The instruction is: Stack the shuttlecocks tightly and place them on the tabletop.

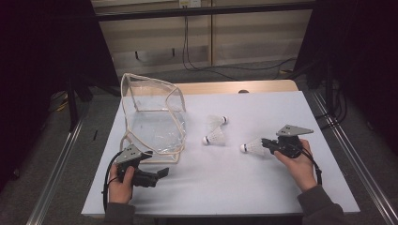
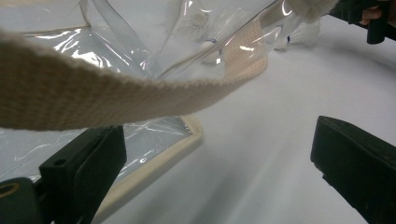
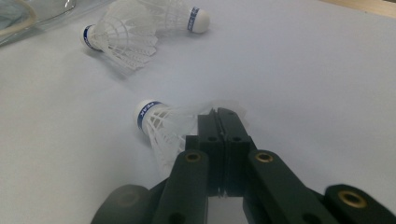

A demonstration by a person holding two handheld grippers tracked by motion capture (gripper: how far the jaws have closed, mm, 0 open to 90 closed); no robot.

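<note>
A clear plastic bag [image 1: 152, 112] with beige webbing trim stands on the white table [image 1: 225, 187] at the left. My left gripper [image 1: 159, 174] rests just in front of its near corner, jaws wide open. In the left gripper view [image 2: 219, 163] the beige strap [image 2: 116, 93] crosses above the jaws, with nothing between them. My right gripper [image 1: 265, 143] is shut on the feather skirt of a white shuttlecock [image 1: 252, 147], cork pointing left. The right gripper view shows the jaws [image 3: 219, 116] pressed together on that shuttlecock [image 3: 154, 119].
Two more white shuttlecocks [image 1: 218, 120] [image 1: 214, 138] lie side by side between the bag and my right gripper; they also lie ahead in the right gripper view [image 3: 116, 37] [image 3: 187, 16]. Bare white table stretches along the front edge.
</note>
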